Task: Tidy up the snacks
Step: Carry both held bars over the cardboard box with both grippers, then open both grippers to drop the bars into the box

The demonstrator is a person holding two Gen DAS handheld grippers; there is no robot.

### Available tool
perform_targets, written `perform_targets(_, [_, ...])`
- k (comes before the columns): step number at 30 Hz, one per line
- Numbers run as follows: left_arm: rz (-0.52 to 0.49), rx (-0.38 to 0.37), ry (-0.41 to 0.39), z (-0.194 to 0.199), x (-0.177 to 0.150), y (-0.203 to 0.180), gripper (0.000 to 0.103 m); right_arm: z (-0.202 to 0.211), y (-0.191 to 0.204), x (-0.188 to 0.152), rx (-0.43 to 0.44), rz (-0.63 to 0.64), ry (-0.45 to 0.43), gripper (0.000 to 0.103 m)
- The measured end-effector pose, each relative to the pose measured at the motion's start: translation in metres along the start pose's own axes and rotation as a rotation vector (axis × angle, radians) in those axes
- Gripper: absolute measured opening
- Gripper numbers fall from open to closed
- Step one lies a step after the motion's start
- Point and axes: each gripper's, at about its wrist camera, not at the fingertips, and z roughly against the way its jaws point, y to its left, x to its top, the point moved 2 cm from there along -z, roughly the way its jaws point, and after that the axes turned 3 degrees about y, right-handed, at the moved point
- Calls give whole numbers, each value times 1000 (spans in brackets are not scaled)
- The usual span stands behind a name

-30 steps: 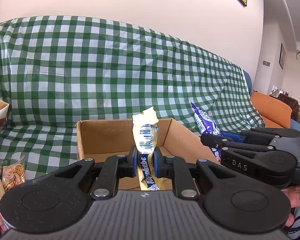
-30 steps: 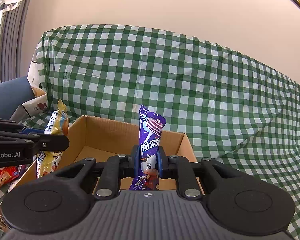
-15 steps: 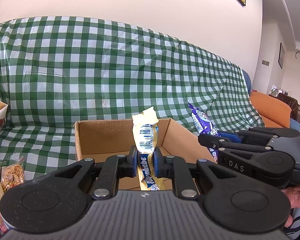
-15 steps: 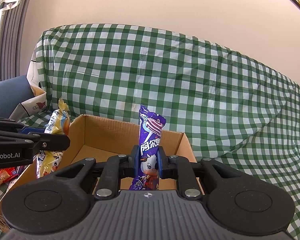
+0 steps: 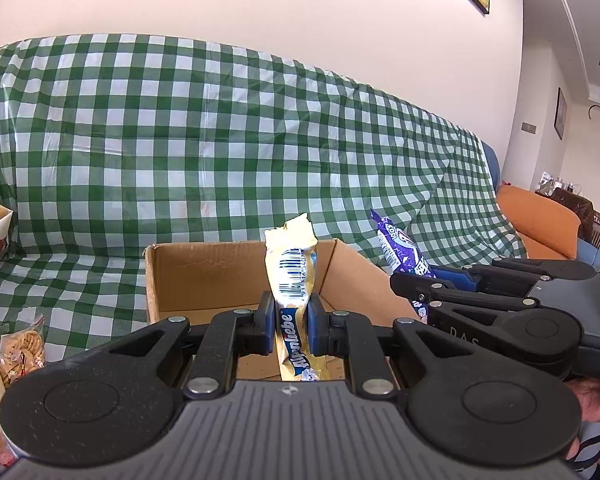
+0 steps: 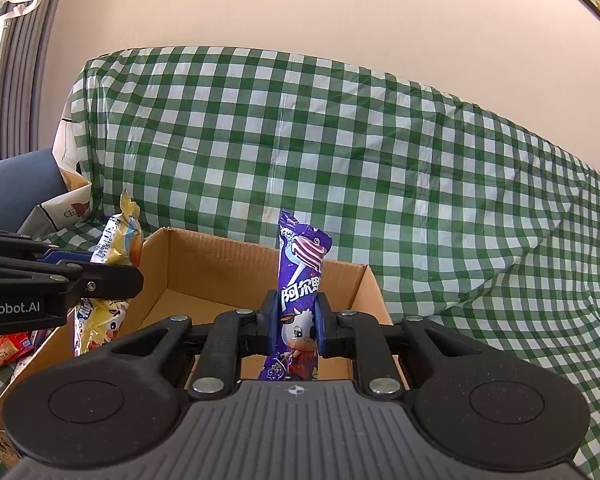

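Almost no change from a second back: in the left view the box [image 5: 220,276] has slid slightly rightward in frame, nothing more. Left gripper [image 5: 291,326] clenched on yellow packet [image 5: 291,280], centre frame, upright above the box. Right gripper [image 6: 296,326] clamps purple packet [image 6: 300,280] likewise. Both poised over the box; drop not yet made.

both views are bright and evenly lit, with soft daylight and only faint shadows. the pale wall [image 5: 260,8] looks slightly washed out, warmer in the right wrist view. fisheye bending curves the checked cover [image 6: 380,152] and darkens the upper corners. near and far parts are sharp, with no motion blur; a mild sheen lies on the snack wrappers.
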Motion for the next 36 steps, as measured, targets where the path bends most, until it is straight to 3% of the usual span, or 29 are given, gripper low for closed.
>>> perform_targets(22, [8, -30, -6, 3, 0, -3, 17, -3, 0, -3, -15, -4, 3, 18])
perform_targets(23, [18, -36, -8, 3, 1, -3, 22, -4, -1, -3, -18, -9, 5, 24])
perform_targets(24, [26, -44, -9, 4, 1, -2, 35, -5, -1, -3, -21, -13, 8, 31])
perform_targets(25, [33, -48, -12, 4, 2, -1, 41, -4, -2, -3, -30, -17, 4, 45])
perform_targets(26, [38, -47, -17, 5, 3, 0, 45, -3, -3, -2, -37, -21, -5, 52])
perform_targets(36, [52, -2, -64, 27, 3, 23, 48, -4, 7, 6, -30, -123, -13, 53])
